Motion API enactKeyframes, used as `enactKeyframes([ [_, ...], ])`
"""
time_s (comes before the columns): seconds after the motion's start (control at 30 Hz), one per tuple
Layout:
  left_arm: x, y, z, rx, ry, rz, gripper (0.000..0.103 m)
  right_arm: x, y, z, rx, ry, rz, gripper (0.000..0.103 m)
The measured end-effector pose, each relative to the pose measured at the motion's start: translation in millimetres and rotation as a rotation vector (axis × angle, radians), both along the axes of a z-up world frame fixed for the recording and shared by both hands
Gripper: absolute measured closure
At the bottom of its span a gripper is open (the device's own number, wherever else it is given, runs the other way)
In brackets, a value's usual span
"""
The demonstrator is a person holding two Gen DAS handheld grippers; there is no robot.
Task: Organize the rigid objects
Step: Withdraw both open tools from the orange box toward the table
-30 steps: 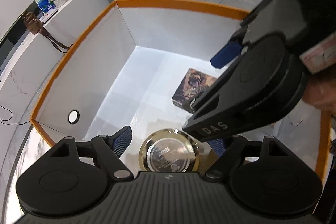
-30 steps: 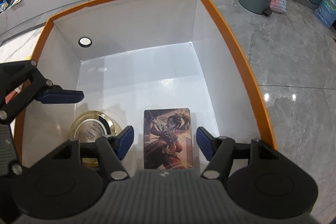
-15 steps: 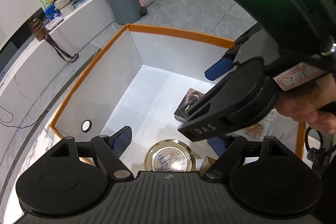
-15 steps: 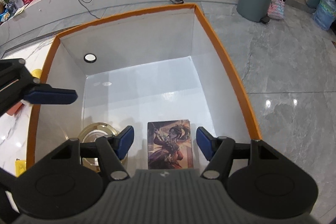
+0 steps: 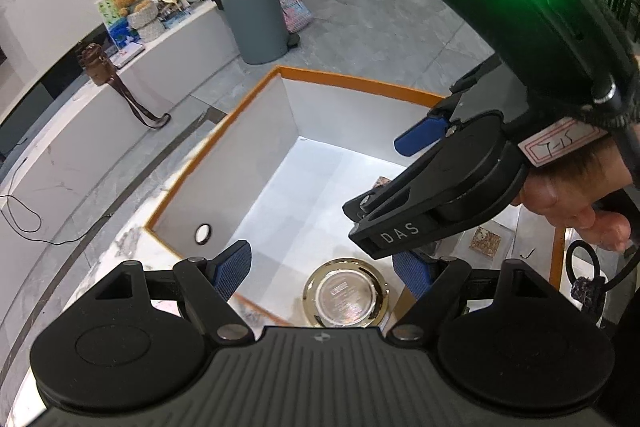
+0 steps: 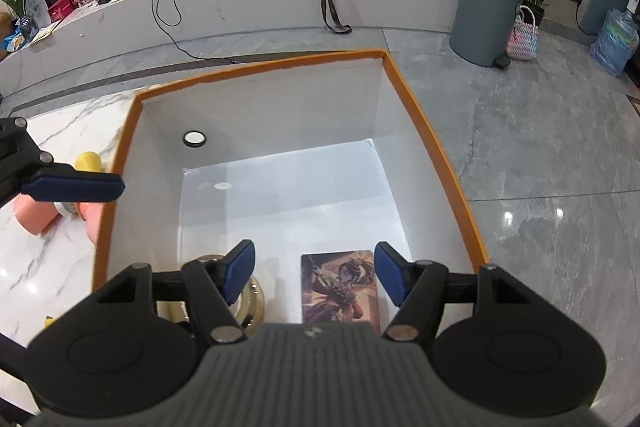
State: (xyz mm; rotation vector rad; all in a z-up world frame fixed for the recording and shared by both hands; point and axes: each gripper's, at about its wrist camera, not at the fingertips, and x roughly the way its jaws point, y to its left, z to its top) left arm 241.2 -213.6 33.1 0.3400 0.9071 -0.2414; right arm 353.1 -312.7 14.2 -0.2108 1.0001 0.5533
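Observation:
A white box with an orange rim (image 5: 352, 79) (image 6: 436, 147) stands on the marble table. On its floor lie a round gold tin (image 5: 345, 294) (image 6: 252, 303) and a flat picture box with a painted figure (image 6: 340, 291), mostly hidden in the left wrist view (image 5: 381, 183). My left gripper (image 5: 326, 269) is open and empty, high above the tin. My right gripper (image 6: 315, 269) is open and empty, high above the picture box; it also shows in the left wrist view (image 5: 416, 195).
Pink and yellow objects (image 6: 86, 203) lie on the table left of the box. A small patterned tile (image 5: 485, 241) and a black ring item (image 5: 586, 287) lie to its right. A grey bin (image 6: 486, 13) stands on the floor beyond.
Both grippers have risen up and back out of the box, still open and empty. The tin and picture box stay on the box floor.

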Motion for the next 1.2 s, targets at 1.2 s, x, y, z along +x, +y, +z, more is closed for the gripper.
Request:
enactKeyframes([
  [1.2, -128, 142, 11, -0.206, -0.144, 0.261, 0.009, -83, 83, 36, 0.114, -0.146, 0.233, 0.037],
])
